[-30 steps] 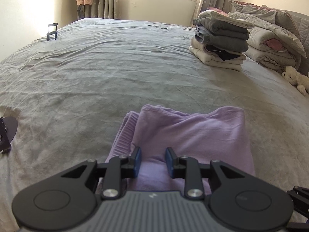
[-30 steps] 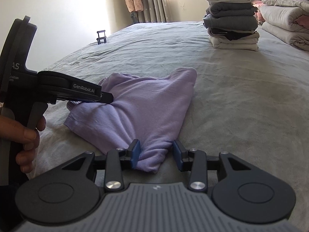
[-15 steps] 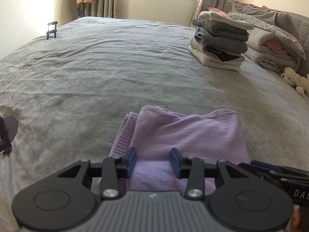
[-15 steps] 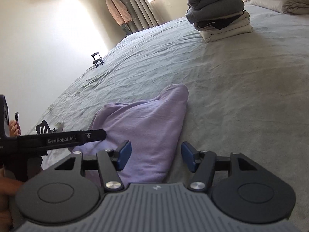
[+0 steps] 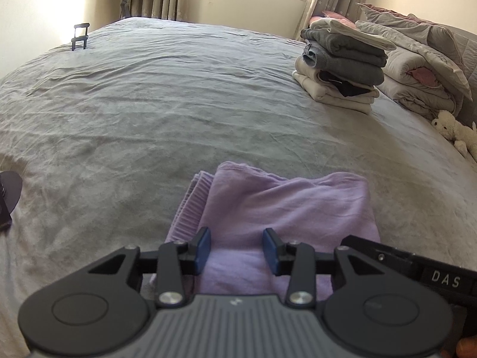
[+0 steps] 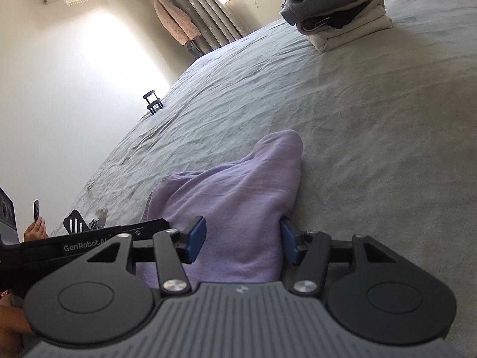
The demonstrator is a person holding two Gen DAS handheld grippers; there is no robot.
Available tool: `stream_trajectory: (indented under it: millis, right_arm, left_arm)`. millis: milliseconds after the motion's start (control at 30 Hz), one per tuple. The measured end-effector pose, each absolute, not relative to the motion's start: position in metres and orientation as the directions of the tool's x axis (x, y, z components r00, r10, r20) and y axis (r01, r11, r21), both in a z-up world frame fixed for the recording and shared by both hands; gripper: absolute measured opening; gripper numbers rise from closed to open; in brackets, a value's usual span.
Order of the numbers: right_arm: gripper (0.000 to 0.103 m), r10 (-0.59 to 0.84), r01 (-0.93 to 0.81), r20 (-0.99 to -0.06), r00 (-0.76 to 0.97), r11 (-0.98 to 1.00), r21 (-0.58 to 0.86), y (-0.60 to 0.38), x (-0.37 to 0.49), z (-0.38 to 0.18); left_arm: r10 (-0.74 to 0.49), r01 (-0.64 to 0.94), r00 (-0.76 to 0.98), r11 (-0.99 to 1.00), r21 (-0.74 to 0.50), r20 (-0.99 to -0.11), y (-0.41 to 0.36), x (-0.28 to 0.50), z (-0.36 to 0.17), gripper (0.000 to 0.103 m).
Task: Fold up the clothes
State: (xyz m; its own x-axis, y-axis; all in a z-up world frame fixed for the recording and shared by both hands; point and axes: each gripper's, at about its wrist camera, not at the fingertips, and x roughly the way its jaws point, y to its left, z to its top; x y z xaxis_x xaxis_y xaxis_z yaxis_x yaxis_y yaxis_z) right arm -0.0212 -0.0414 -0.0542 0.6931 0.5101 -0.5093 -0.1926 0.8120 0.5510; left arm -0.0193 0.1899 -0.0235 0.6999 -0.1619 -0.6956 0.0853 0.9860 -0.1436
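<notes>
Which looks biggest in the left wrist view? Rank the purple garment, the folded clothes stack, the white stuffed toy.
1. purple garment, though it lies nearest the camera, so its lead is unsure.
2. folded clothes stack.
3. white stuffed toy, clearly smallest.

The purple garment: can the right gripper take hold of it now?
Probably yes. The right gripper is open with the purple garment lying between its fingers; nothing blocks them.
</notes>
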Motion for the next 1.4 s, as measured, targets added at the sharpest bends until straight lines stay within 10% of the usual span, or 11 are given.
stream_trajectory:
  millis: [233,500,767,1400]
  right_arm:
    - [0.026,0.477,-0.232,-0.535,0.697,0.856,0.462,-0.026,-0.025,-0.050]
    - [0.020,0.428,-0.267,-0.518,0.741,0.895,0.358,-0.016,-0.027,-0.031]
    - [0.017,0.370,-0.299,-0.531,0.762,0.929,0.218,-0.022,-0.036,-0.009]
    - [0.016,0.081,-0.077,-0.634,0.769,0.996,0.034,-0.186,-0.037,-0.005]
  left_arm:
    - [-0.171,0.082,0.698,0.984,-0.160,-0.695,0.193,-0.019,-0.023,0.040]
    - [-0.207,0.097,0.699,0.976,-0.196,-0.685,0.196,-0.019,-0.020,0.045]
    - [-0.265,0.161,0.698,0.963,-0.215,-0.665,0.185,-0.026,-0.013,0.077]
    - [-0.347,0.291,0.640,0.935,-0.201,-0.686,0.132,-0.029,-0.016,0.084]
